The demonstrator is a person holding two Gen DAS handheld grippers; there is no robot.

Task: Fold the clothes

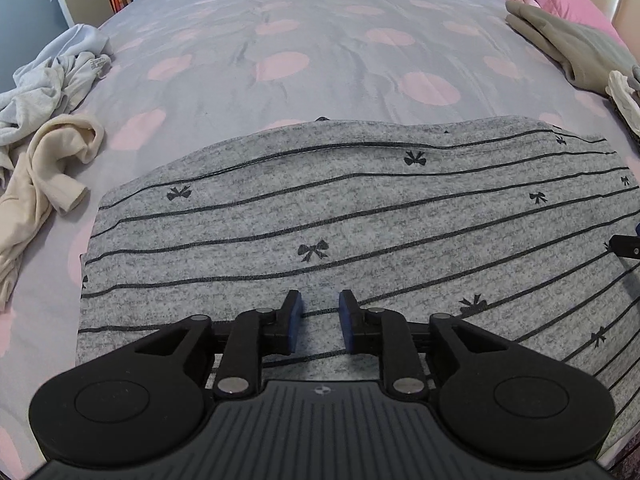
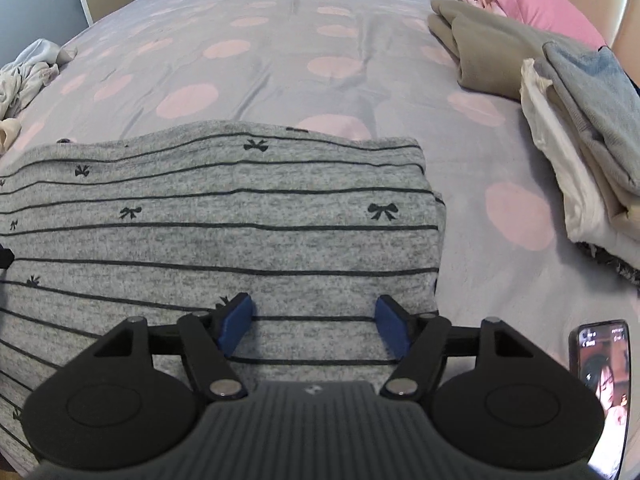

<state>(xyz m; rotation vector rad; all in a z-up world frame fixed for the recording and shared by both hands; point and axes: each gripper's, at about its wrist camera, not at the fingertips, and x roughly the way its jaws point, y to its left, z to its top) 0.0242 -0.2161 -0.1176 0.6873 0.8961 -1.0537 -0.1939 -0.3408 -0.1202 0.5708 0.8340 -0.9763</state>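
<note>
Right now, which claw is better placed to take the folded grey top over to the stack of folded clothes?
Right, probably. The right claw hangs open over the grey top near its right edge, on the folded stack's side; the left claw is further away.

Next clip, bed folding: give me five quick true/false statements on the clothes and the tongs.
1. The grey striped garment lies flat on the bedspread. True.
2. The left tongs clamp a sock. False: open, nothing between them.
3. The right tongs stand open above the garment. True.
4. A phone rests on the folded stack. False: on the bed, nearer the camera.
5. The unfolded pile is all black. False: white and cream.
</note>
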